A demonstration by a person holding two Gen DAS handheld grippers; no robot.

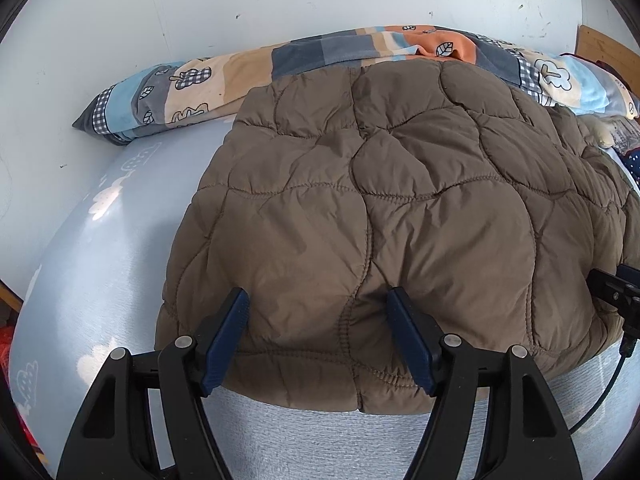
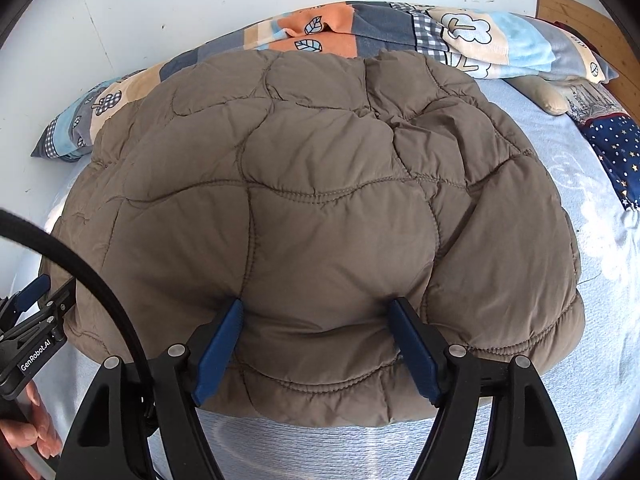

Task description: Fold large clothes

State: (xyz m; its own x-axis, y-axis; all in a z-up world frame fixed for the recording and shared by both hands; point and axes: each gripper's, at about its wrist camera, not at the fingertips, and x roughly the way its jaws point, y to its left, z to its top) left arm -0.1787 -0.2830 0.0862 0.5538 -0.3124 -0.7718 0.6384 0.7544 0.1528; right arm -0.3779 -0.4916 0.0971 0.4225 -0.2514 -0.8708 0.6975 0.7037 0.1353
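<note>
A brown quilted puffer jacket (image 1: 400, 208) lies spread on the light blue bed sheet (image 1: 100, 264); it also fills the right wrist view (image 2: 320, 208). My left gripper (image 1: 318, 300) is open, its blue-padded fingers resting on the jacket's near hem, left part. My right gripper (image 2: 316, 308) is open, its fingers pressing into the jacket's near hem, right part. The right gripper's body shows at the left view's right edge (image 1: 616, 292); the left gripper shows at the right view's left edge (image 2: 36, 320), held by a hand (image 2: 28, 424).
A rolled patchwork blanket (image 1: 360, 52) lies along the white wall behind the jacket. A navy starred pillow (image 2: 616, 148) and a beige cushion (image 2: 540, 94) lie at the far right. A wooden headboard (image 2: 592, 28) stands at the right. A black cable (image 2: 80, 280) crosses at left.
</note>
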